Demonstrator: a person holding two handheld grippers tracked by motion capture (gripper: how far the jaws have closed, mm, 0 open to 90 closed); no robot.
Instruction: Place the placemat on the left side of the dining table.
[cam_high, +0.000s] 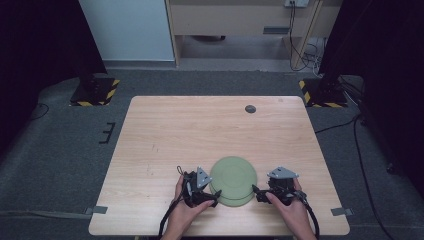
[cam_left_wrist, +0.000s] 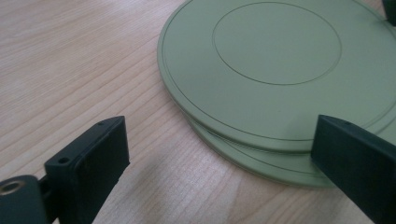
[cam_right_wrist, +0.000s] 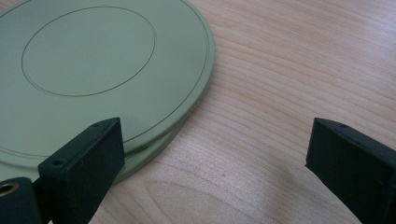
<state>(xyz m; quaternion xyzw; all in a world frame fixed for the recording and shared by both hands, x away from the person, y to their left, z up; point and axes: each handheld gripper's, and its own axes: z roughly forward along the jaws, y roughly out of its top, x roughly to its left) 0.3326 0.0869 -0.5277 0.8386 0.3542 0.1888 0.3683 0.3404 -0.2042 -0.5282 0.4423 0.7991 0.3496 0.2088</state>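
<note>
Green and round, two flat plates (cam_high: 233, 180) lay stacked upside down on the wooden table (cam_high: 175, 130), close to its near edge and a little right of the middle. From the left gripper view the upper plate (cam_left_wrist: 280, 60) sat slightly off the lower plate (cam_left_wrist: 261, 156), whose rim peeked out as a thin crescent on the side nearest the camera; the right gripper view showed the same offset, with the lower rim (cam_right_wrist: 152, 151) visible under the top one (cam_right_wrist: 93, 60). The left gripper (cam_high: 199, 189), held in the person's left hand (cam_high: 182, 210), rested on the table just beside the stack's left edge, its jaws spread wide and gripping nothing; one jaw stood over bare wood, the other in front of the plates' rim. The right gripper (cam_high: 272, 190), in the right hand (cam_high: 292, 210), sat just beside the stack's right edge, jaws likewise wide apart and empty. A small dark round disc (cam_high: 250, 108) lay well apart from all this, near the table's far edge.
</note>
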